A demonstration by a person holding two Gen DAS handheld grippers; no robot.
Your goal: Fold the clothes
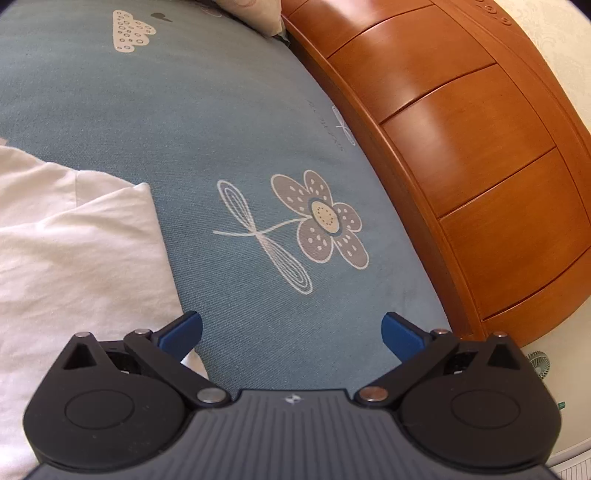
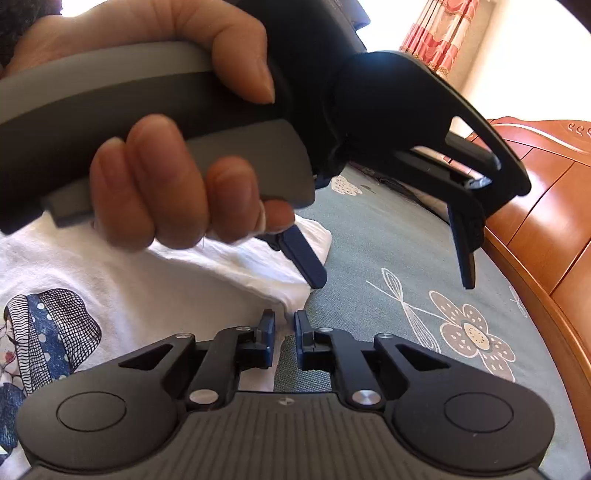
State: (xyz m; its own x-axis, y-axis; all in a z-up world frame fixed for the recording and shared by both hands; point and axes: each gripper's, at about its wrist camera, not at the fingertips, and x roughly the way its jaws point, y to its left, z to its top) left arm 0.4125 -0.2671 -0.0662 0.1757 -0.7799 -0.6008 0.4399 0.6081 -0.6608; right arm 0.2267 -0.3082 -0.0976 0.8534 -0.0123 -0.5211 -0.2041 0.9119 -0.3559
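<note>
With the left gripper (image 1: 291, 332) spread empty beside the white shirt (image 2: 147, 288) on the bed (image 1: 221, 129) and the right gripper (image 2: 284, 328) nearly pressed together at its edge with no cloth seen pinched, a re-grasp of the edge for the next fold is judged pending.

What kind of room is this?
Most likely a bedroom: a teal flower-print bedsheet on a bed, a carved wooden headboard alongside, a white printed T-shirt on it, and curtains behind.

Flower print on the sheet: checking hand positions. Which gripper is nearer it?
Left. The left gripper hangs open just short of the flower print; the right gripper sits farther off, by the white shirt.
</note>
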